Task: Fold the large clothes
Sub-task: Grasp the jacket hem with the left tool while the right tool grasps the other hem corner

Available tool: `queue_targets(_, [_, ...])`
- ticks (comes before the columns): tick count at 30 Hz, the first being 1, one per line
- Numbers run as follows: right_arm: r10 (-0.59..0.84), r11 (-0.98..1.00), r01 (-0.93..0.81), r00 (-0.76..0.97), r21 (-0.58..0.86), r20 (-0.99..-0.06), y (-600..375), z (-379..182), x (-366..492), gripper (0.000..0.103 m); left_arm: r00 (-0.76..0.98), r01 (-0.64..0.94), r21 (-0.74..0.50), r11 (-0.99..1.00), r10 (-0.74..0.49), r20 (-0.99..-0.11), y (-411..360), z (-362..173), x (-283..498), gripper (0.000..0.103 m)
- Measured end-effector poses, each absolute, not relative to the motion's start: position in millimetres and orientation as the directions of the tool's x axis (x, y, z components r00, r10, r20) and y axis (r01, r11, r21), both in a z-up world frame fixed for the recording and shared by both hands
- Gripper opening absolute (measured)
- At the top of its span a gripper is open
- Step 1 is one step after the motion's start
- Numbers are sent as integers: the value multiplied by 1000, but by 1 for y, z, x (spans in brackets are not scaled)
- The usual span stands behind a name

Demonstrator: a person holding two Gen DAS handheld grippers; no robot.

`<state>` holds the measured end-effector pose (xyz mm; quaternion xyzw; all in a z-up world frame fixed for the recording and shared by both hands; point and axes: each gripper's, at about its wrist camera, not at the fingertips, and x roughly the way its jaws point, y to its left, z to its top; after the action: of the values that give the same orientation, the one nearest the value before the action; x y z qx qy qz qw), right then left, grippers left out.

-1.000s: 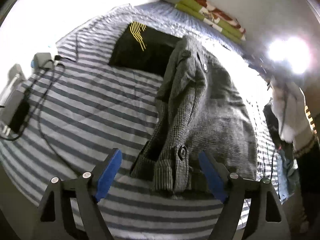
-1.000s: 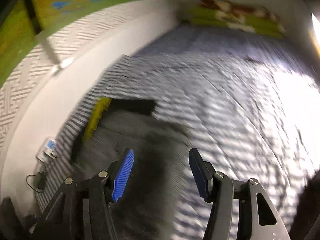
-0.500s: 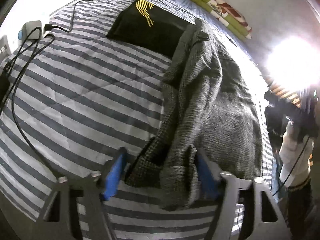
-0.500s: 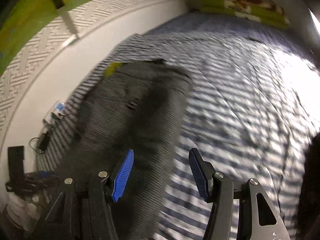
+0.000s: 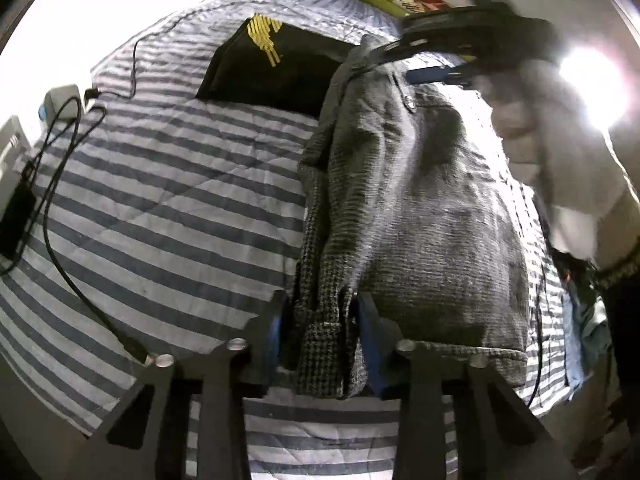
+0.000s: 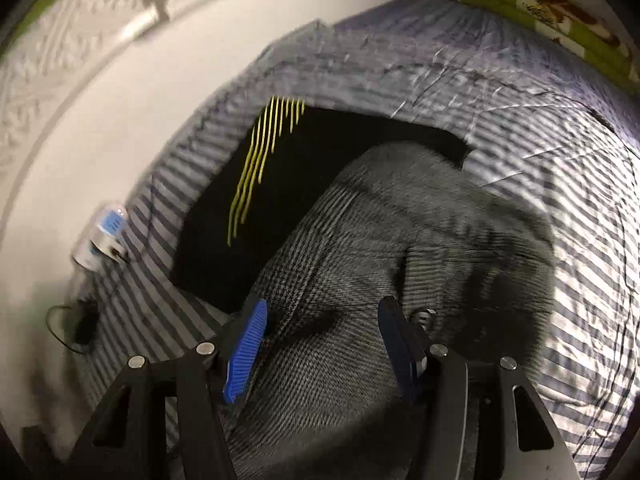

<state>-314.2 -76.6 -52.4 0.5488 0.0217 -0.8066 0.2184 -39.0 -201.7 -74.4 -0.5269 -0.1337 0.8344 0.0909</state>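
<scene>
Left wrist view — one grey coat [image 5: 420, 208] on striped bed [image 5: 160, 200], one black garment [image 5: 276, 68] behind.
Left gripper [image 5: 320, 332], just closing, pinches coat's hem; right gripper [image 6: 320, 344], closing too, straddles blurred collar — contact unclear.

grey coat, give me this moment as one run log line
left gripper: closing on grey coat hem | right gripper: closing, open over collar end | striped bedding

No words, numbers or brand names can be read anywhere. The only mark is a set of yellow stripes [image 5: 264, 38] on the black garment [image 5: 280, 68] lying on the bed.
</scene>
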Motion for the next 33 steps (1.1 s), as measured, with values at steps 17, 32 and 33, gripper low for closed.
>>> queue_targets(17, [-443,-884,332,-376,328,-814,99,-34,-166,57,-443,40,-382,-923,327,-835,-213,-73,-34,29])
queue_targets(32, [-630,-772,262,-184,580,-755,95,-117,-50,65,-419,96,-377,-921,306,-855,-214,-79,-38,29])
queue_targets(33, [-635,-766,275,-184,581,-751,91,-116,-50,64,-418,96,-376,-922,305,-856,-214,-79,-39,29])
